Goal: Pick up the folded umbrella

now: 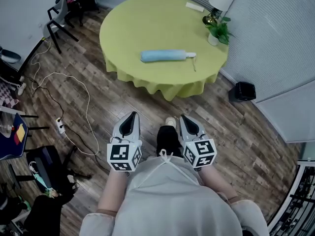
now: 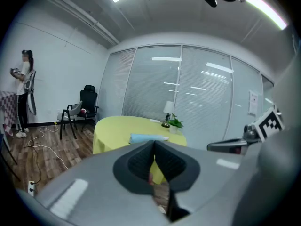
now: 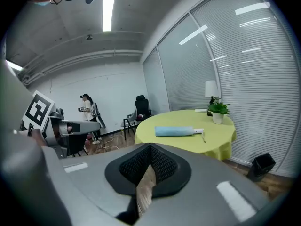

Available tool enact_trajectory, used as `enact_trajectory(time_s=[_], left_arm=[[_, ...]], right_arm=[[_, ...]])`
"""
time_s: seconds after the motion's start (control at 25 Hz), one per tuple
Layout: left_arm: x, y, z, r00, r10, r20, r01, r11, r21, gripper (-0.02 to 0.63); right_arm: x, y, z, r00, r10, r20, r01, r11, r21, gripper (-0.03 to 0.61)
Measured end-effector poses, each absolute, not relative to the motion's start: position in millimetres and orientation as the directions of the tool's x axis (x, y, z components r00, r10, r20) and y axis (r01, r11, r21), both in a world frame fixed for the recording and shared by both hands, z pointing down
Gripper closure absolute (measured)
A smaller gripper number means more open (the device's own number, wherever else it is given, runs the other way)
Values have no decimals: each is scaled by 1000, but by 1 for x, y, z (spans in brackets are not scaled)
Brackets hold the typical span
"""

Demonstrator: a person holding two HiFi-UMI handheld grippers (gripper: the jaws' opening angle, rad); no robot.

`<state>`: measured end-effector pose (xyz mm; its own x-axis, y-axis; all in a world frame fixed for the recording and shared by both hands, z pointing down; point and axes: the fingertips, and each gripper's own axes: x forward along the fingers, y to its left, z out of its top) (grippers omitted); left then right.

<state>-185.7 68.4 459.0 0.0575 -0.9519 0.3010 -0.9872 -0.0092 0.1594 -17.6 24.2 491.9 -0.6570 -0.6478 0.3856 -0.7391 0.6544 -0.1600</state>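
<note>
The desk (image 1: 147, 23) carries a plain yellow-green cloth, and the folded umbrella (image 1: 165, 56) on it is light blue with a white handle. The floor (image 1: 98, 97) around the desk is brown in a wood-plank pattern, with a black bin (image 1: 243, 90) beside the desk. The left tongs (image 1: 132, 115) and right tongs (image 1: 184, 117), in front of the desk, are grey with black pads and bear black-and-white square markers.

1. My worktop (image 1: 147, 18) wears matt yellow-green cloth.
2. Floor (image 1: 123, 102): wood planks, faint sheen.
3. Folded umbrella (image 1: 165, 56): smooth blue fabric.
4. I see ribbed black pads (image 3: 135, 166) in matt grey plastic on left claw (image 2: 154, 146) and right claw (image 3: 150, 148).
</note>
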Motion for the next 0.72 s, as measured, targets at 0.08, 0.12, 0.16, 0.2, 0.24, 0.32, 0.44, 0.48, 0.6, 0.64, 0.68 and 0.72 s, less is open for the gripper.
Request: enact_trajectory(time_s=[0.08,0.12,0.16,0.2,0.24,0.32,0.44,0.48,0.6,0.64,0.68,0.72], left_arm=[[-189,35,458,39,-951,306,-988,8,153,607],[-190,18,457,33,-951,307,-989,14,150,607],[-190,0,455,26,-952,304,-988,21,150,607],[-190,-19,453,17,-955,298,-988,30,152,607],[-190,-38,451,5,-958,287,-987,41,156,607],[-188,-76,447,-14,-964,266,-984,60,167,607],[-182,-125,447,-21,-967,256,-984,66,168,607],[-181,-140,448,-27,-967,255,-984,70,162,607],[-177,-182,457,-42,-960,277,-983,89,159,607],[-176,-194,462,-41,-956,292,-983,91,158,607],[-174,-205,467,-38,-950,309,-984,89,154,606],[-173,-215,473,-31,-944,327,-985,84,148,595]], right_arm=[[-21,-14,490,-671,-639,377,-727,667,-163,578],[-22,-33,488,-677,-634,374,-721,672,-165,578],[-23,-53,486,-683,-629,372,-716,678,-167,578],[-24,-73,485,-689,-622,372,-709,685,-169,578],[-24,-94,484,-696,-613,374,-701,692,-170,578],[-22,-133,482,-709,-596,378,-685,709,-167,578],[-18,-187,479,-725,-576,378,-664,730,-161,578],[-17,-204,478,-730,-571,377,-658,736,-160,578],[-15,-251,480,-744,-554,373,-642,748,-167,580],[-15,-263,483,-748,-547,375,-636,752,-173,578],[-14,-274,487,-752,-540,378,-632,754,-179,578],[-14,-284,491,-754,-534,383,-629,755,-184,578]])
